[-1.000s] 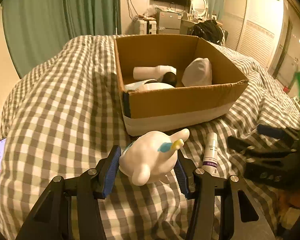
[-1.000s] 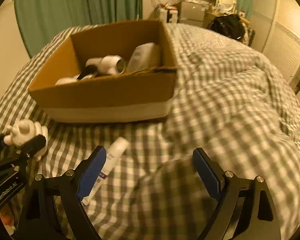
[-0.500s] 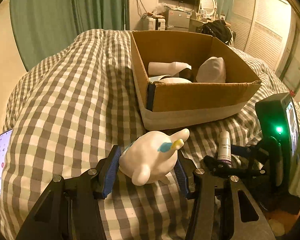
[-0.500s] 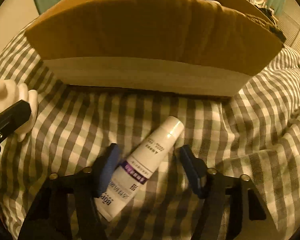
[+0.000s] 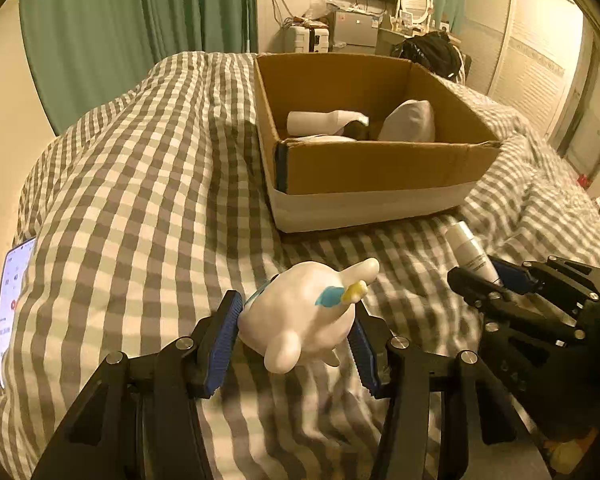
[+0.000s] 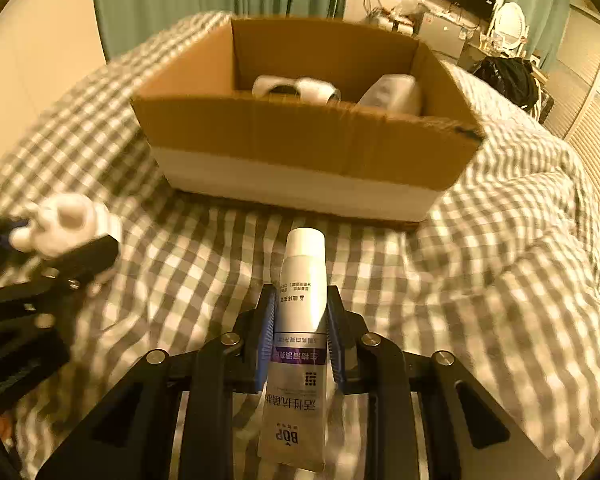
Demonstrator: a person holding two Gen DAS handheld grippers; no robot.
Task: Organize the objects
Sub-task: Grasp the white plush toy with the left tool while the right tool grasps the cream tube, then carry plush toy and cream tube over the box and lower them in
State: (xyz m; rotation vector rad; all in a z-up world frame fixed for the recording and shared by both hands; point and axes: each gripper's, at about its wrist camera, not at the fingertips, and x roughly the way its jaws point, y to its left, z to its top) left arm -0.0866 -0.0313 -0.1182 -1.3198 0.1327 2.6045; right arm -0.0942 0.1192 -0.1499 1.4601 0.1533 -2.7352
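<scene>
With both grippers loaded, the drop into the cardboard box [image 5: 380,168] is judged to be the next step. A white toy figure [image 5: 308,316] with a blue-and-yellow detail is clamped in the left gripper [image 5: 294,338]; blue pads [image 5: 222,340] are pressed on its two flanks, probably because the rounded body offers no flat faces and is best pinched across its widest part. Whether it is clear of the bedding cannot be told.

A white cream tube [image 6: 302,320] with a purple band is held in the right gripper [image 6: 300,332], jaws closed on its mid-body, cap pointing forward toward the box, crimped tail back between the arms. A grip along the long axis is judged sensible: the tube can be slid nose-first over the near wall.

The box sits on the checked duvet [image 5: 140,200], open-topped, just ahead of both tools. Already inside: a white bottle [image 5: 320,120] lying on its side, a dark item beside it, a pale rounded object [image 5: 410,120] against the right. Free floor is seen toward the back left, so room is left for both items.

Risks noted: soft bedding may let the box shift if its wall is bumped; the near wall must be cleared by both loads. A phone [image 5: 14,300] lies at the left bed edge, well apart.
</scene>
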